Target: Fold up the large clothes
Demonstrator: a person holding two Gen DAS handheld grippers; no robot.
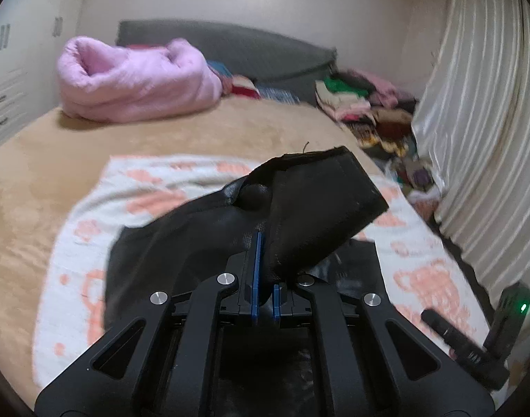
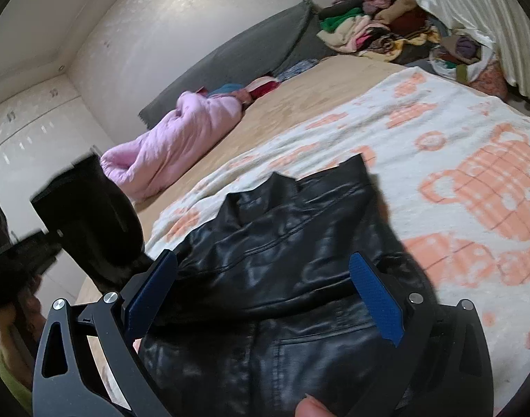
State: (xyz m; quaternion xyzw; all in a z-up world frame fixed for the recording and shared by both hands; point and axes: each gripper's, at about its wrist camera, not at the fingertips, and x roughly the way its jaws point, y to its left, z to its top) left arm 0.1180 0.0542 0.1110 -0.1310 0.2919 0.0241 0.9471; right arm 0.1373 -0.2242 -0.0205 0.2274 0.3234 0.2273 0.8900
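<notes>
A black leather jacket (image 2: 282,243) lies on a white blanket with orange teapot print (image 2: 456,160) on the bed. My left gripper (image 1: 266,271) is shut on a sleeve cuff of the jacket (image 1: 320,201) and holds it raised above the blanket; the lifted sleeve also shows at the left of the right wrist view (image 2: 91,215). My right gripper (image 2: 261,288) is open, its blue pads (image 2: 376,299) spread either side of the jacket body just above it. The right gripper's edge shows in the left wrist view (image 1: 473,340).
A rolled pink quilt (image 1: 133,83) lies at the head of the tan bed (image 1: 195,132). A grey headboard (image 1: 237,48) stands behind it. A pile of mixed clothes (image 1: 369,104) sits at the far right corner beside white curtains (image 1: 480,104). White cabinets (image 2: 28,132) stand at left.
</notes>
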